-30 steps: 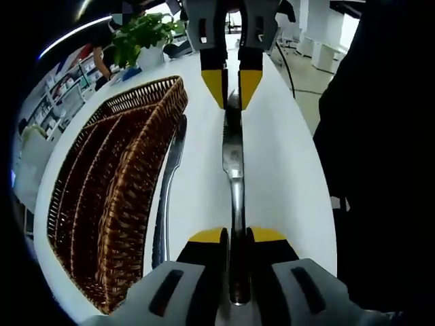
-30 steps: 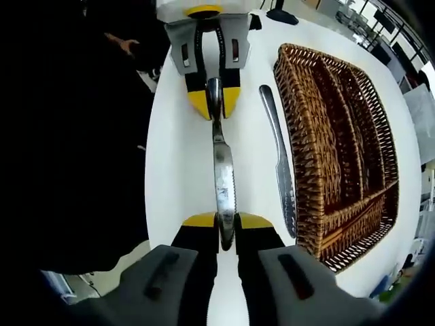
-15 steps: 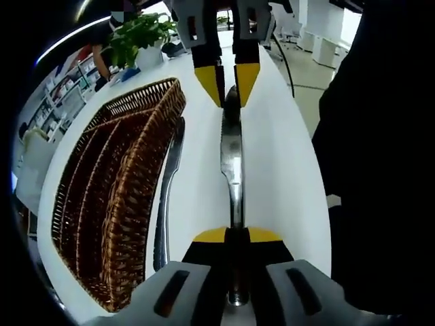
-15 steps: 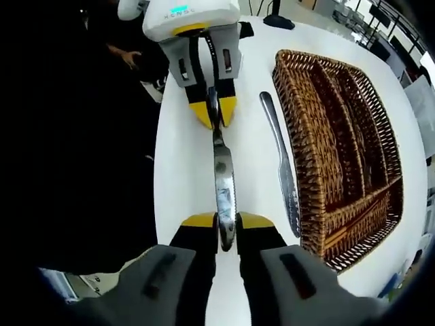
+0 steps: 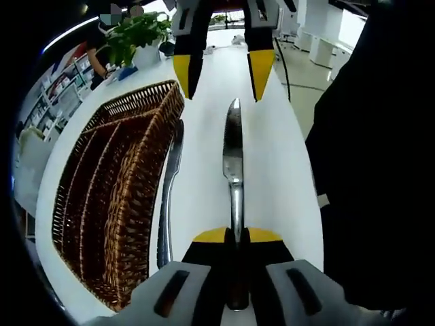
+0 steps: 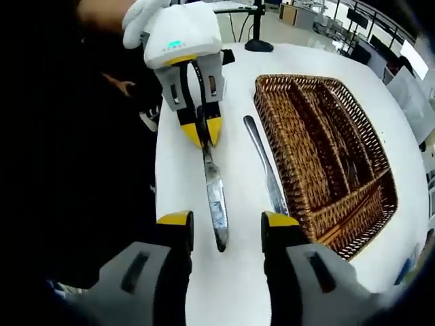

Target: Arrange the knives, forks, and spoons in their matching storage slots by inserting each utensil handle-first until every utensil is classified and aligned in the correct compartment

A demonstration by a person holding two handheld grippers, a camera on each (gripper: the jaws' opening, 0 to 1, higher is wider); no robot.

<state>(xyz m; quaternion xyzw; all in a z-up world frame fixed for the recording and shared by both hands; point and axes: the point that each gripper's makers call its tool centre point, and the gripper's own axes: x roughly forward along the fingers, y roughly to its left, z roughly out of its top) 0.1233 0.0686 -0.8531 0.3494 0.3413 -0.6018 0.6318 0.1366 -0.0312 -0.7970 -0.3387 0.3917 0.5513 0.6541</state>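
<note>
Gripping 1 knife [image 5: 233, 156] by its handle, the left tool [image 5: 232, 236] stayed clamped; the right tool [image 6: 221, 219] gaped wide, holding nothing.

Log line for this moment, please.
left gripper: shut on knife handle | right gripper: open, off blade | second knife: on table beside basket

White table [image 5: 285, 170]; potted plant [image 5: 139, 34] at far end

Serrated steel knife [image 5: 233, 155] held handle-end in clamp, second knife [image 5: 170, 178] flat beside empty wicker divided tray [image 5: 115, 183]
</note>
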